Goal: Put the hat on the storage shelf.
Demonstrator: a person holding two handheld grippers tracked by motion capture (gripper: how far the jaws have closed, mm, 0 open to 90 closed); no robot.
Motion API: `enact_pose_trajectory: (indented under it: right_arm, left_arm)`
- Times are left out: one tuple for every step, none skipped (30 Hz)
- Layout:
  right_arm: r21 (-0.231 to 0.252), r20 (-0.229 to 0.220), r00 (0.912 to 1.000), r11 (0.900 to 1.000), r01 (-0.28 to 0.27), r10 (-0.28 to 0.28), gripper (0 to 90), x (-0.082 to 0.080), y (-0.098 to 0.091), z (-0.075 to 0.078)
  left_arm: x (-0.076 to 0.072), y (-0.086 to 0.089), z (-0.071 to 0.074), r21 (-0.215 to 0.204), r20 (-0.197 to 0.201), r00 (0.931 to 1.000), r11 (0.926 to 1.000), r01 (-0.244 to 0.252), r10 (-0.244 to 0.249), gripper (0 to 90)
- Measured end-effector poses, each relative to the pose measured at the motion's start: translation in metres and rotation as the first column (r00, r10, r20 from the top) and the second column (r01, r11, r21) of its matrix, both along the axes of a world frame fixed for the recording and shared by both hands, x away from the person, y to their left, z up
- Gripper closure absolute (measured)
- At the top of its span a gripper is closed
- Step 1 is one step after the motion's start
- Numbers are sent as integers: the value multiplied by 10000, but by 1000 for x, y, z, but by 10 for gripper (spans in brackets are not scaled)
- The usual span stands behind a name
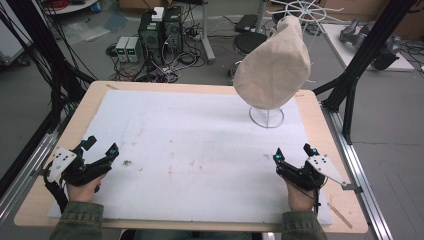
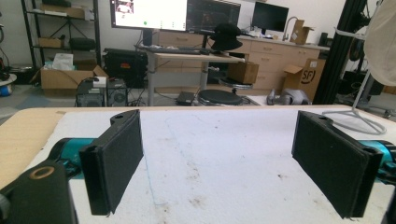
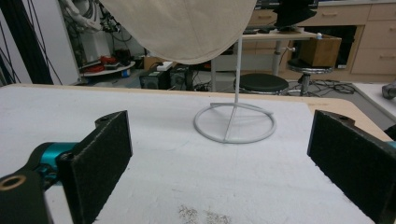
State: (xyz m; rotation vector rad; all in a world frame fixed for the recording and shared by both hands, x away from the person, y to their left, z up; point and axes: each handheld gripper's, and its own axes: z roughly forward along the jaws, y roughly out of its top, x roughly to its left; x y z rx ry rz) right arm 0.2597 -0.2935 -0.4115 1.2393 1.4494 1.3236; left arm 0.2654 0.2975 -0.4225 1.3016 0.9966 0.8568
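Observation:
A beige cloth cap [image 1: 274,57] sits on a white wire stand [image 1: 266,117] at the far right of the white mat [image 1: 190,145]. The stand's ring base [image 3: 235,122] rests on the mat ahead of my right gripper, with the cap [image 3: 187,25] hanging above it. My left gripper [image 1: 102,148] is held low over the mat's near left edge, open, nothing between its jaws. My right gripper [image 1: 294,152] is held near the front right, open too and empty. In the left gripper view the stand [image 2: 357,114] shows at the far right, beyond the left gripper [image 2: 233,163].
The mat covers a wooden table [image 1: 35,195] and carries a few dark stains [image 1: 127,162]. Black frame posts [image 1: 357,60] rise at both sides. Beyond the far edge are computers [image 1: 160,30], cables, a stool [image 1: 250,42] and desks.

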Motion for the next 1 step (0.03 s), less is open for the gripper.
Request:
enact_pose_trajectory:
  right_arm:
    - [15,-7,10000,10000,-15,15,57,0,0,0]
  left_arm:
    - [0,0,0,49,-18,10000,10000,-7,7,166]
